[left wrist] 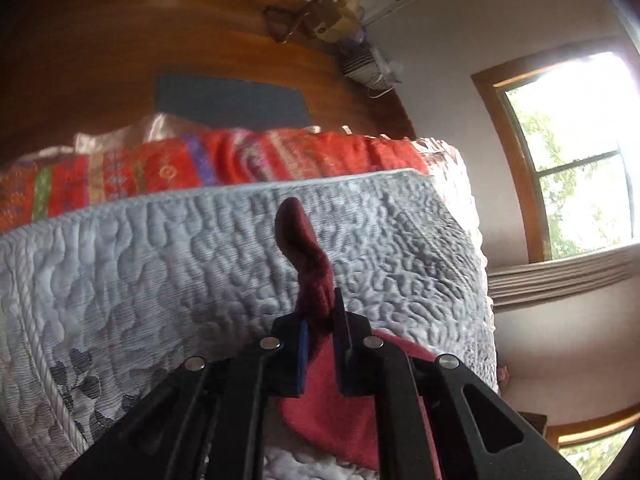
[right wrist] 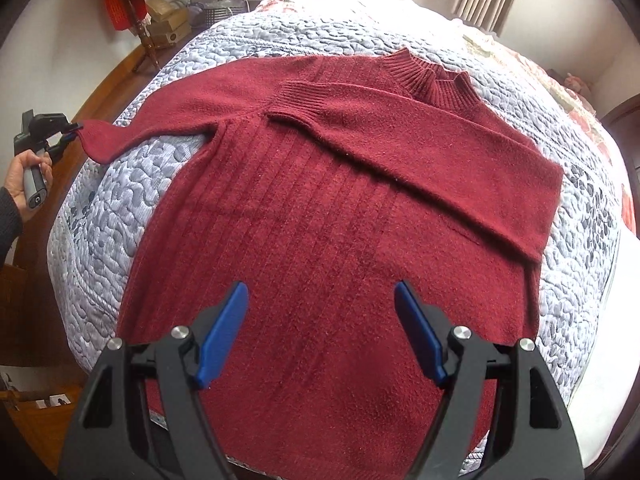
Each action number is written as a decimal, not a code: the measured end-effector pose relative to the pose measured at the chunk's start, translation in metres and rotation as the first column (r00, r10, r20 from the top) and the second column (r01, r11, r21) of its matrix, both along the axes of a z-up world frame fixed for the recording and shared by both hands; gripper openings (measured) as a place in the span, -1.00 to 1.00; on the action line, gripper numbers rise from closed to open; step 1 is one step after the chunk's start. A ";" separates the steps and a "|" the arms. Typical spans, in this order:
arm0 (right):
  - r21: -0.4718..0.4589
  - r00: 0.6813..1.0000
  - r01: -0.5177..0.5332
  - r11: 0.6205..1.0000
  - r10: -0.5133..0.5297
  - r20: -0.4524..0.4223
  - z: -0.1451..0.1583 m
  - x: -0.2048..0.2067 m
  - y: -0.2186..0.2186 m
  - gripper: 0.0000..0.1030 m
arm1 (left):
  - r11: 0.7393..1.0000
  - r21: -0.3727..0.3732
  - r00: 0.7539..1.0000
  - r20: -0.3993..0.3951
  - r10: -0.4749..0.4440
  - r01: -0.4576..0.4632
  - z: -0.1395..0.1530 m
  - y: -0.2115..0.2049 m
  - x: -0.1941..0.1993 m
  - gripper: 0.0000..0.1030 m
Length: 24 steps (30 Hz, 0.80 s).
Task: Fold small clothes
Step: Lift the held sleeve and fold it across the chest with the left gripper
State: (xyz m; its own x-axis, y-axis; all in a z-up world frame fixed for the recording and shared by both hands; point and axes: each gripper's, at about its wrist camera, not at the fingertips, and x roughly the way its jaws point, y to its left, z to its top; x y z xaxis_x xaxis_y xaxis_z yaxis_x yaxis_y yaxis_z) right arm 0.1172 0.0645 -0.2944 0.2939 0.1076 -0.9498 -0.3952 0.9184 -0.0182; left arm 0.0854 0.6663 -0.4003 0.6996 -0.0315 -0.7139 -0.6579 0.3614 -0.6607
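Observation:
A dark red knitted sweater [right wrist: 328, 216] lies flat, front up, on the grey quilted bedspread [right wrist: 100, 240]. Its right sleeve [right wrist: 420, 132] is folded across the chest. The left sleeve [right wrist: 168, 116] stretches out past the bed's left edge, and my left gripper [right wrist: 74, 128] is shut on its cuff there. In the left wrist view the cuff [left wrist: 310, 272] sticks out from between the shut blue pads of the left gripper [left wrist: 320, 320]. My right gripper [right wrist: 322, 300] hangs open above the sweater's lower body, with nothing between its fingers.
The bed has a red patterned blanket [left wrist: 160, 172] along one side. A wooden floor [left wrist: 120, 40] with a dark mat [left wrist: 228, 102] lies beyond. A coat stand [right wrist: 136, 4], boxes and a basket stand by the wall. A hand [right wrist: 24, 184] holds the left gripper's handle.

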 end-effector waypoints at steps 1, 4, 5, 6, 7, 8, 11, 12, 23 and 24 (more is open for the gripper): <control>0.007 1.000 0.008 1.000 -0.008 0.004 0.002 0.000 -0.003 0.46 | 0.999 0.032 1.000 0.021 -0.021 0.020 0.018 -0.007 0.007 -0.82; 0.031 0.999 0.039 0.999 -0.040 0.008 0.006 0.003 -0.011 0.46 | 0.983 0.154 0.991 0.071 -0.112 0.100 0.079 -0.040 0.031 -0.82; 0.043 0.998 0.055 0.998 -0.055 0.006 0.007 0.004 -0.015 0.46 | 0.972 0.193 0.985 0.084 -0.149 0.131 0.097 -0.054 0.040 -0.82; 0.055 0.997 0.070 0.996 -0.071 0.005 0.008 0.005 -0.020 0.46 | 0.959 0.233 0.977 0.098 -0.188 0.161 0.114 -0.069 0.051 -0.82; 0.066 0.996 0.085 0.994 -0.086 0.004 0.010 0.006 -0.025 0.46 | 0.947 0.261 0.969 0.108 -0.221 0.187 0.128 -0.083 0.061 -0.82; 0.075 0.995 0.098 0.992 -0.099 0.004 0.011 0.007 -0.030 0.46 | 0.938 0.274 0.960 0.120 -0.252 0.212 0.140 -0.097 0.071 -0.82; 0.089 0.989 0.146 0.985 -0.146 -0.005 0.013 0.011 -0.048 0.46 | 0.909 0.300 0.927 0.145 -0.345 0.291 0.164 -0.142 0.102 -0.82; 0.095 0.986 0.166 0.982 -0.166 -0.006 0.014 0.012 -0.056 0.47 | 0.894 0.313 0.913 0.148 -0.379 0.321 0.170 -0.160 0.113 -0.82; 0.258 0.906 0.423 0.868 -0.405 -0.122 0.002 0.046 -0.162 0.61 | 0.658 0.379 0.706 0.017 -0.708 0.651 0.140 -0.379 0.202 -0.82; 0.293 0.888 0.460 0.838 -0.432 -0.160 -0.002 0.054 -0.172 0.62 | 0.637 0.365 0.683 0.006 -0.731 0.679 0.130 -0.398 0.208 -0.82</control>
